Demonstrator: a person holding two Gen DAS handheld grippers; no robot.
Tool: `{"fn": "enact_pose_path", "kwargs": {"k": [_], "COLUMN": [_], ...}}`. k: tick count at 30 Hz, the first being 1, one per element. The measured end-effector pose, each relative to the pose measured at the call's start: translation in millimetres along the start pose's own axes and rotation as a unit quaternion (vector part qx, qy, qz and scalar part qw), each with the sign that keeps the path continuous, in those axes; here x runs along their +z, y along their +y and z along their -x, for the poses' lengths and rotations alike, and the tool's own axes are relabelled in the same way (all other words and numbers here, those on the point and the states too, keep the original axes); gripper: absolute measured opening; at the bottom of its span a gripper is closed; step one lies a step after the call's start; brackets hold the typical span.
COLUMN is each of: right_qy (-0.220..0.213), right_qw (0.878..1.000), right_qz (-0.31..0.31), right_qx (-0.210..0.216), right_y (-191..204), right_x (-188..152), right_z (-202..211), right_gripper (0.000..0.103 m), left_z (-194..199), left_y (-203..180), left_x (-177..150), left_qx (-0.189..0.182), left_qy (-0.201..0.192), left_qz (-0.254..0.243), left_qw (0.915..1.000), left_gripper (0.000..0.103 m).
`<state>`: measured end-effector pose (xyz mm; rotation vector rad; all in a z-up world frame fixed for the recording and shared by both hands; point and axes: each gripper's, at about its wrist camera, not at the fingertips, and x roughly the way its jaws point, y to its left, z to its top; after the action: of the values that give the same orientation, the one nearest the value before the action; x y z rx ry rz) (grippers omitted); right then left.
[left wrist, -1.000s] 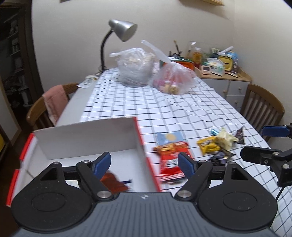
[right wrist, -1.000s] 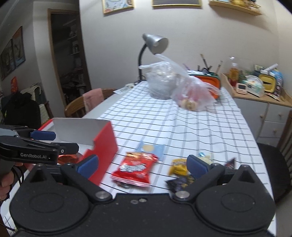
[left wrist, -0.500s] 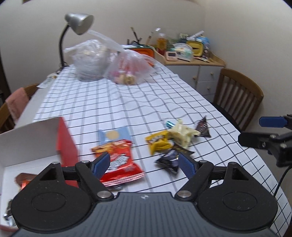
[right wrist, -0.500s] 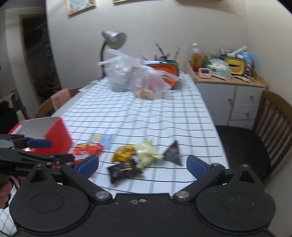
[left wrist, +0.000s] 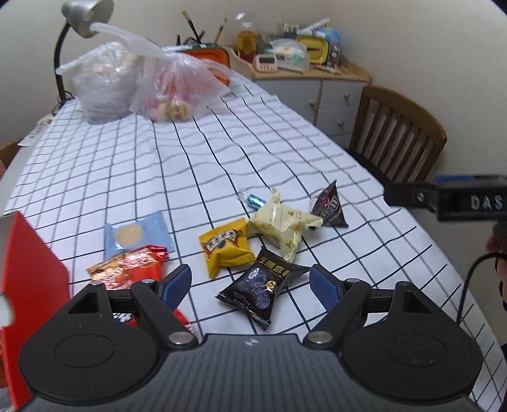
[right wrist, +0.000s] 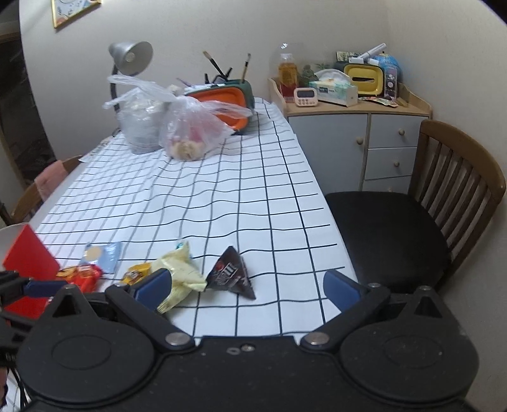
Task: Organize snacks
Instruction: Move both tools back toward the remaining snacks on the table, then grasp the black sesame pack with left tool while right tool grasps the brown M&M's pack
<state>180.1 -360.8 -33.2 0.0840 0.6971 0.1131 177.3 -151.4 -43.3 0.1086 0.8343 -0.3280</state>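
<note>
Between the jaws, left gripper (left wrist: 250,282): a black snack packet (left wrist: 261,286) lies flat on the checked tablecloth (left wrist: 177,164); the blue pads stand wide apart on either side of it, touching nothing, nothing held.
Just beyond the left gripper: a yellow packet (left wrist: 225,247) beside the black one, and a pale cream wrapper (left wrist: 280,223) touching the yellow packet's far corner.
Beyond and right of the left gripper: a dark triangular packet (left wrist: 329,206), just beside the cream wrapper.
Beyond the cream wrapper: 1 small blue foil sweet (left wrist: 255,199).
Left of the left gripper: a red packet (left wrist: 126,267) partly hidden under the left finger, a light blue packet (left wrist: 136,234) touching its far edge, and a red box (left wrist: 28,285) at the frame edge.
Right gripper (right wrist: 247,286): jaws spread wide and empty; the dark triangular packet lies on the cloth between them, nearer the left pad, and the cream wrapper sits partly behind that left pad.
Far end of the table: 2 clear plastic bags (left wrist: 142,85) with contents, near a grey desk lamp (left wrist: 84,14).
Right of the right gripper: a wooden chair (right wrist: 443,196) with a black seat.
</note>
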Motion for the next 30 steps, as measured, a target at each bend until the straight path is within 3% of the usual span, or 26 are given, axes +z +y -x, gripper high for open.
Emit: {"fn": "enact_pose_path", "kwargs": {"k": [6,16,23,30], "right_qy": [0.012,0.035,0.046,0.053], "right_qw": [1.0,0.998,0.997,0.998], "right_qz": [-0.013,-0.031,-0.045,-0.04], "right_qx": [-0.01,-0.029,-0.034,-0.015], "right_y": [2,7,5,11], "right_x": [8,12,11,6], "right_z": [-31,-82,-98,-105], "right_gripper": [0.097,0.08,0.074,0.048], "left_z": [-27,-51,-63,-64], "left_y": [0,5,3,0], "left_x": [0,-1,-4,-7], "left_qx": [-0.007,-0.01,-0.011,-0.012], "left_qy": [0.022,0.036,0.043,0.044], "left_qz": [0.004,0.011,0.007,0.003], "left_qw": [0.9997,0.9992,0.999,0.999], "left_gripper": [0.082,0.082,0.081,0.06]}}
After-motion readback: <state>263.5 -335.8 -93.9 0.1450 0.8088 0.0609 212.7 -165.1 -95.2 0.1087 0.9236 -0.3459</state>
